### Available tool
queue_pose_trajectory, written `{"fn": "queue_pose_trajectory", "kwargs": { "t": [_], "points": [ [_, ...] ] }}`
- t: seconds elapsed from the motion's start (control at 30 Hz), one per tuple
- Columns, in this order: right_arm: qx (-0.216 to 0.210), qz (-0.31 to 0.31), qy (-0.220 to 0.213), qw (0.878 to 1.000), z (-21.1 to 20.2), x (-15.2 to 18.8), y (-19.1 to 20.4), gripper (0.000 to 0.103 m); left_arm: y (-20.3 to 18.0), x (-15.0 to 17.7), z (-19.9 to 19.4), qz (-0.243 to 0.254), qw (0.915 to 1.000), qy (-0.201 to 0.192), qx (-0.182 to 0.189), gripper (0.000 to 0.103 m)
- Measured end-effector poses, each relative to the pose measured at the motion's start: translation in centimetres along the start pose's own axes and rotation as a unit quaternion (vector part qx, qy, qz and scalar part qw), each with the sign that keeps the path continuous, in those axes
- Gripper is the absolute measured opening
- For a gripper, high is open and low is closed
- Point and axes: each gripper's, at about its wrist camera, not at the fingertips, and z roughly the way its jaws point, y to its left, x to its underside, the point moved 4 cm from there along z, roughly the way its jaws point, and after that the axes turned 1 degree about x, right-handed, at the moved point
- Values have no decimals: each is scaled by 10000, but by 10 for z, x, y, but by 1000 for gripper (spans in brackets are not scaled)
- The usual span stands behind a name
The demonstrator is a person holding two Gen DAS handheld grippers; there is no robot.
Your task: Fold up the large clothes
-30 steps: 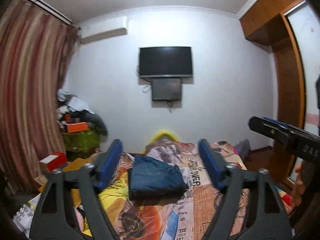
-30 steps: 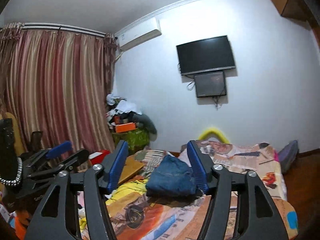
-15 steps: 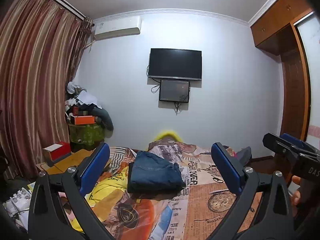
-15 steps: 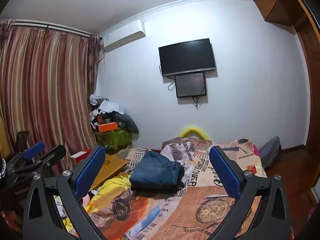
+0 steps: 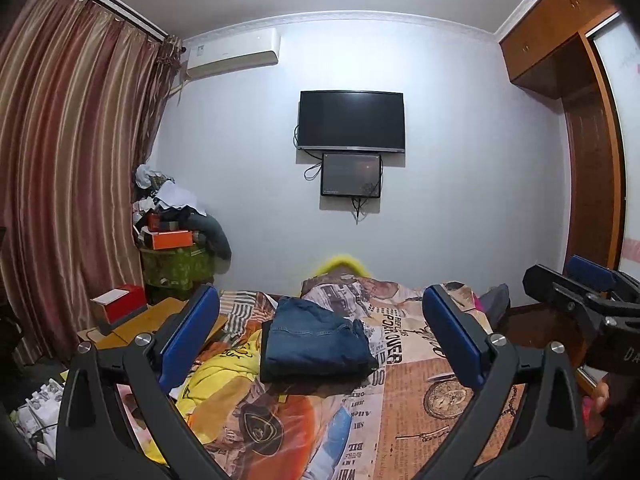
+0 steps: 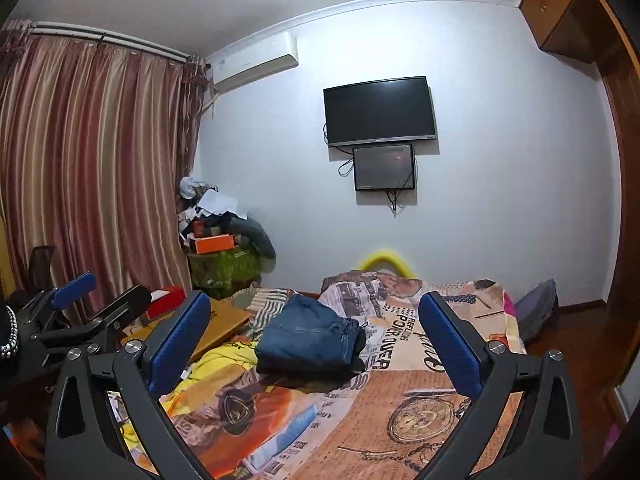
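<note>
While both tools hang above the near end of the bed (image 5: 420, 420), I see the left tool (image 5: 320, 340) and the right tool (image 6: 314, 338) spread wide with nothing between their blue pads, their jaws having just been opening. Farther out, the folded jeans (image 5: 316, 340) lie on the printed bedspread, long axis across the bed, stacked edges to the right. Beside them lies a yellow garment (image 5: 224, 372); beyond hangs a wall television (image 5: 351, 121).

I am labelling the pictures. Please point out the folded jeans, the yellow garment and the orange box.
folded jeans (image 5: 316, 336): left wrist view, middle of the top fold.
yellow garment (image 5: 218, 376): left wrist view, on its crumpled upper part.
orange box (image 6: 214, 243): right wrist view, on its front side.
</note>
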Motion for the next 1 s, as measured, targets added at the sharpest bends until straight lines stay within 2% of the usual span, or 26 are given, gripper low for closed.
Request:
{"fn": "queue_pose_trajectory", "kwargs": {
  "t": [1.0],
  "points": [
    [-14, -108, 242, 9996, -6, -3, 2, 103, 0, 8, 9, 55, 9999, 139, -44, 102]
  ]
}}
